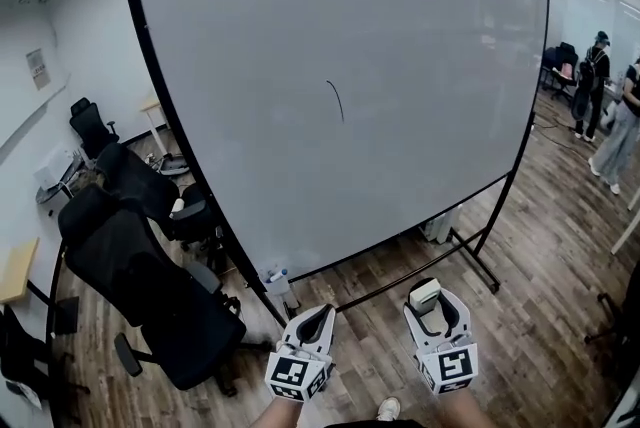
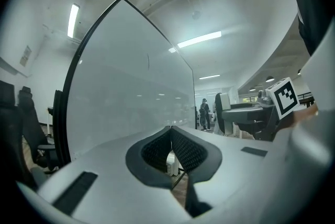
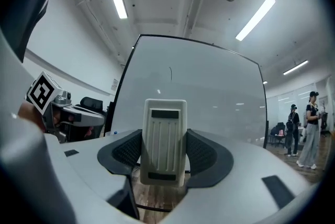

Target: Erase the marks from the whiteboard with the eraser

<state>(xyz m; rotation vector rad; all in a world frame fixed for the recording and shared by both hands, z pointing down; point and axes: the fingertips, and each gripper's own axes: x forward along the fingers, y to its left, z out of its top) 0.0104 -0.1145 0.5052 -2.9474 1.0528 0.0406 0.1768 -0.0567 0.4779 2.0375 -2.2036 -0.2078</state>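
Two hand-held grippers sat at the bottom edge of the head view: left gripper at 6 o'clock, right gripper at 5 o'clock, both pointing toward a big whiteboard on a rolling stand. R gripper's jaws were clamped on a pale eraser, held upright betw. the dark pads w/ its top end poking past the fingertips. L gripper's jaws were pressed together at the tips, nothing betw. them. One short curved black mark sat near the board's centre, at about 11 o'clock from the eraser and well apart from it; eraser not touching the board.

Only the right gripper view showed the eraser's ribbed face w/ a dark strip at top and bottom; the mark appeared at 12 o'clock above it. Head view alone showed black office chairs at 8 o'clock and people standing at 3 o'clock on wood flooring.
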